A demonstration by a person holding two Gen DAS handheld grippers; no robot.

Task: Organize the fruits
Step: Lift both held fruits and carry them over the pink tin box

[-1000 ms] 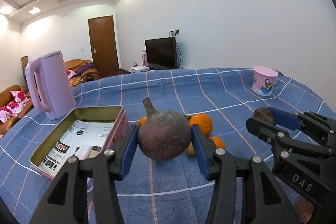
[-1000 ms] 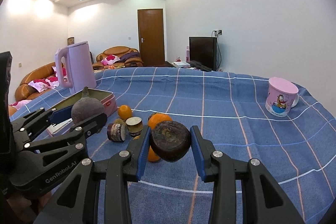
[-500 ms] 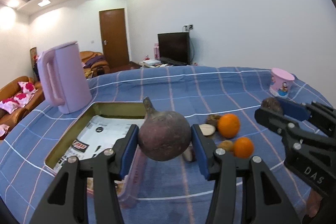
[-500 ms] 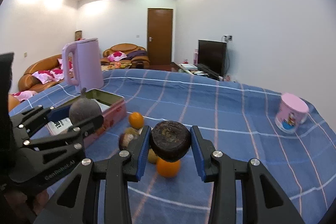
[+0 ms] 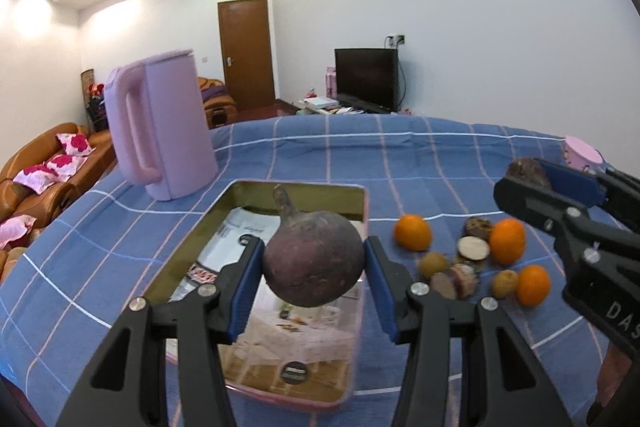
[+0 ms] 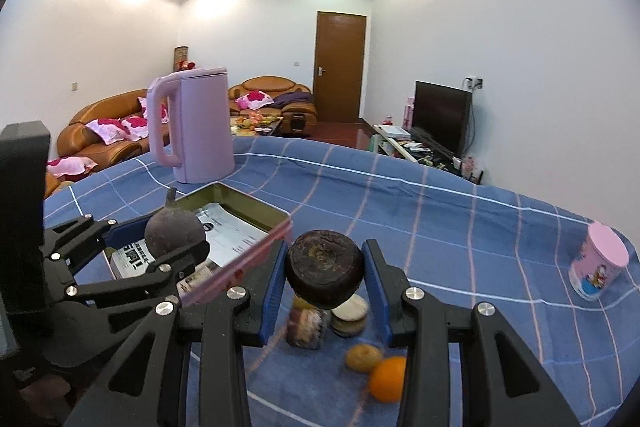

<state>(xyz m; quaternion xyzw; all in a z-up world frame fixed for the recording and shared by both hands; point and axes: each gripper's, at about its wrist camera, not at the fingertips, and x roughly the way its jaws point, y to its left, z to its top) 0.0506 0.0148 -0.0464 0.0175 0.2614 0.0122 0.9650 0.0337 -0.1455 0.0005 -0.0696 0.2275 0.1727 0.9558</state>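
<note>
Open tin [image 5: 362,205] dead ahead, interior free; kettle [image 5: 160,131] blocks 11 o'clock; fruit pile [image 5: 468,259] clutters 2 o'clock.

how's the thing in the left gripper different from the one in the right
The left gripper holds a round purple fruit with a stalk poking up; the right gripper holds a dark flat-topped piece with no stalk. The round purple fruit has smooth reddish-purple skin, while the dark flat-topped piece is brown-black with a rough ringed face. The fruit hangs above the open tin, the piece above loose fruit beside it. Both are clamped between blue-padded jaws, off the table.
</note>
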